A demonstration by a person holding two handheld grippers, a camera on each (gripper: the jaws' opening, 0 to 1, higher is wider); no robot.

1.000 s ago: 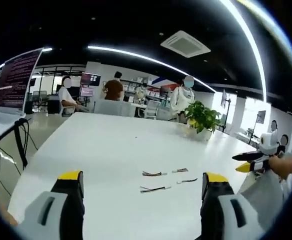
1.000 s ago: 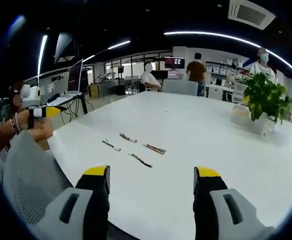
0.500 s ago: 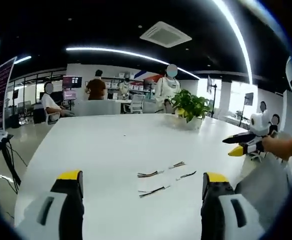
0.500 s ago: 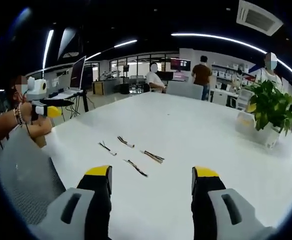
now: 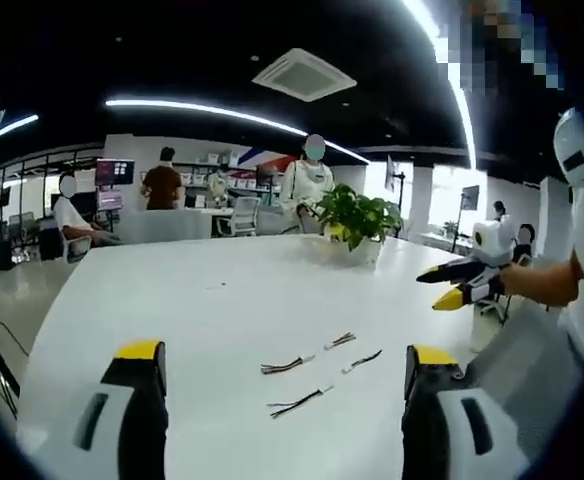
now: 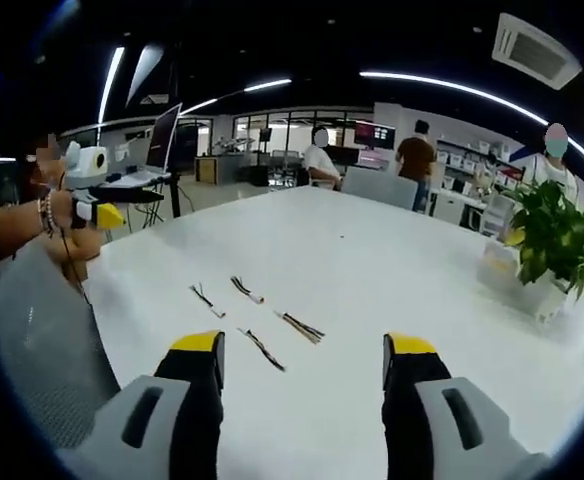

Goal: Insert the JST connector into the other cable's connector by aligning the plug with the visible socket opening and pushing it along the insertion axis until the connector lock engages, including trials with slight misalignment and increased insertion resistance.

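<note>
Moved: both cameras have swung since the earlier pictures. In the left gripper view the potted plant now sits nearer the middle and the other claw reaches further in from the right; the cables lie on the desk as they did.
Left claw: the grey two-jaw claw with yellow tips stands wide apart, holding nothing, above the near edge of the broad white desk. In the right gripper view it shows at the left, held in a person's hand.
Right claw: its yellow-tipped grey claw is also spread wide and empty. In the left gripper view it shows at the right, held up off the desk in a hand.
Task's things: four short thin wire cables with small JST connectors lie loose on the desk between and beyond the jaws, near each other but apart, none gripped; in the right gripper view they lie in a scattered row. Which end is plug or socket – too small to tell.
Writing: none readable – the far wall screens are too small.
Around: a leafy green potted plant in a white pot on the desk's far side; people standing and sitting beyond; a monitor on a stand; a ceiling air vent; long strip lights.
In the way: nothing lies between the claws and the cables.
</note>
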